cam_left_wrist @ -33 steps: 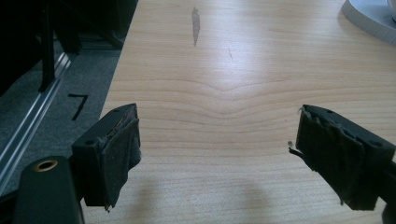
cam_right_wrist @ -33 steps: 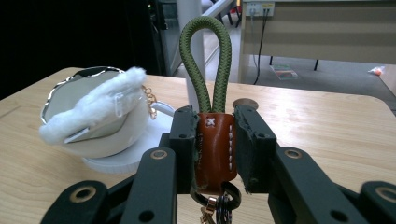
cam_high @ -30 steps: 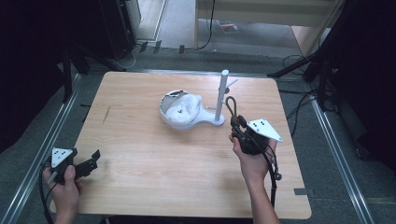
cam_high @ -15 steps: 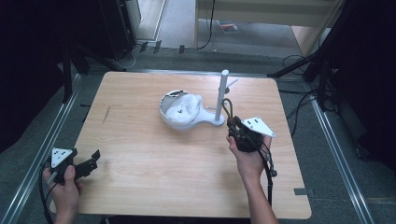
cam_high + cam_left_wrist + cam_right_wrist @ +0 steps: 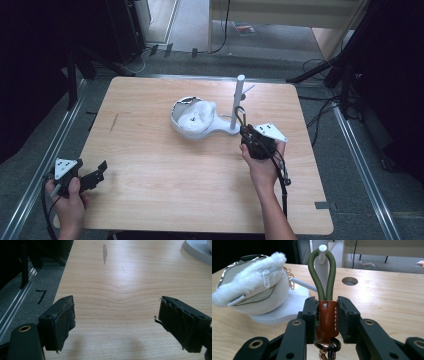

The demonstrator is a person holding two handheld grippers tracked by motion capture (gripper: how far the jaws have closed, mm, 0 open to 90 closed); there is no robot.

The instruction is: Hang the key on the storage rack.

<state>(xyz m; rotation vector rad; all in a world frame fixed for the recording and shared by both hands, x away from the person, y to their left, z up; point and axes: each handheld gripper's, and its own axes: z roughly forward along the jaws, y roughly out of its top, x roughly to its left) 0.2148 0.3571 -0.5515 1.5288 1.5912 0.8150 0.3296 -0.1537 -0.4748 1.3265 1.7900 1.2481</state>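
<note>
My right gripper [image 5: 326, 307] is shut on the brown leather tab [image 5: 327, 320] of a key strap. The strap's green rope loop [image 5: 322, 272] stands upright in front of the white post [image 5: 322, 255]. In the high view the right gripper [image 5: 245, 131] sits just right of the white stand's base, with the rope loop [image 5: 239, 116] beside the post [image 5: 238, 100]. A white fluffy pouch [image 5: 200, 111] lies in the stand's bowl [image 5: 180, 125]. At the table's front left corner my left gripper [image 5: 97, 172] is open over bare wood, and nothing lies between its pads [image 5: 62, 322].
The wooden table [image 5: 150, 165] has a dark streak [image 5: 116, 121] at its left and a round hole [image 5: 350, 280] behind the post. Metal rails run along both sides. A piece of tape [image 5: 322, 205] marks the front right corner. Cables lie on the floor at the right.
My right hand has shifted a little left and lower with the strap, bringing the loop closer to the post. The left hand has stayed put.
</note>
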